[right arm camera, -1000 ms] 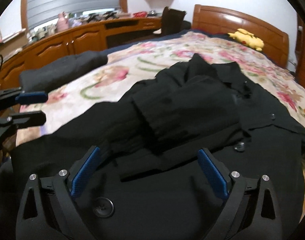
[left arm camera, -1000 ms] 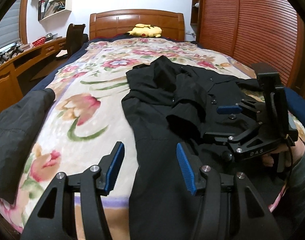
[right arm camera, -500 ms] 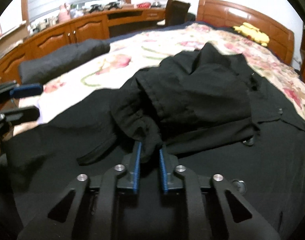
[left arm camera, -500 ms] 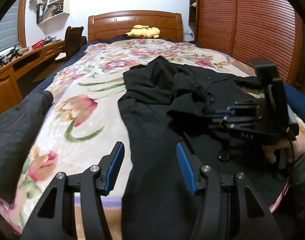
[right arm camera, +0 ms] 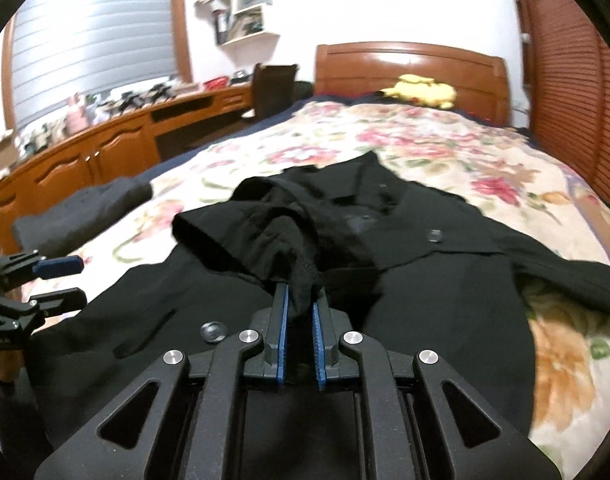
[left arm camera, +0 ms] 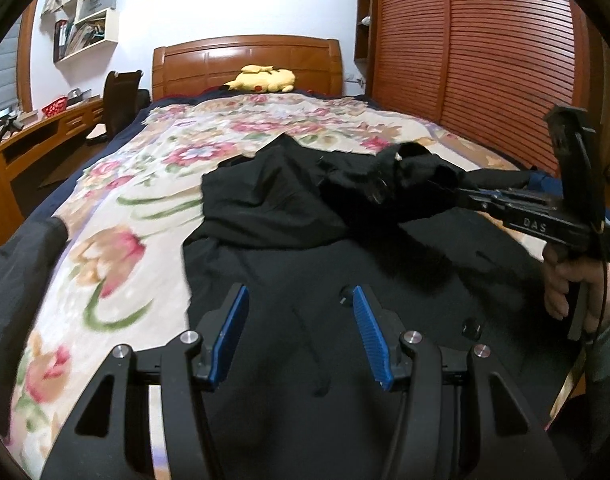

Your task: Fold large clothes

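Observation:
A large black coat (left arm camera: 305, 240) lies spread on the floral bedspread (left arm camera: 125, 220), collar toward the headboard. My right gripper (right arm camera: 301, 296) is shut on a bunched black sleeve (right arm camera: 265, 236) and holds it lifted above the coat's front. In the left wrist view the same gripper (left arm camera: 461, 196) comes in from the right, held by a hand, its tips buried in the sleeve (left arm camera: 405, 172). My left gripper (left arm camera: 299, 296) hovers open over the coat's lower part with nothing between its blue pads. It shows at the left edge of the right wrist view (right arm camera: 61, 280).
A dark grey garment (left arm camera: 13, 272) lies on the bed's left edge. A yellow plush toy (left arm camera: 265, 78) rests by the wooden headboard (left arm camera: 245, 60). A wooden desk (left arm camera: 25, 140) and chair (left arm camera: 121, 100) stand left of the bed, slatted wardrobe doors (left arm camera: 485, 60) to the right.
My right gripper closed on the folded sleeve and lifted it up and across the coat. My left gripper slid right, from the coat's edge to over the coat.

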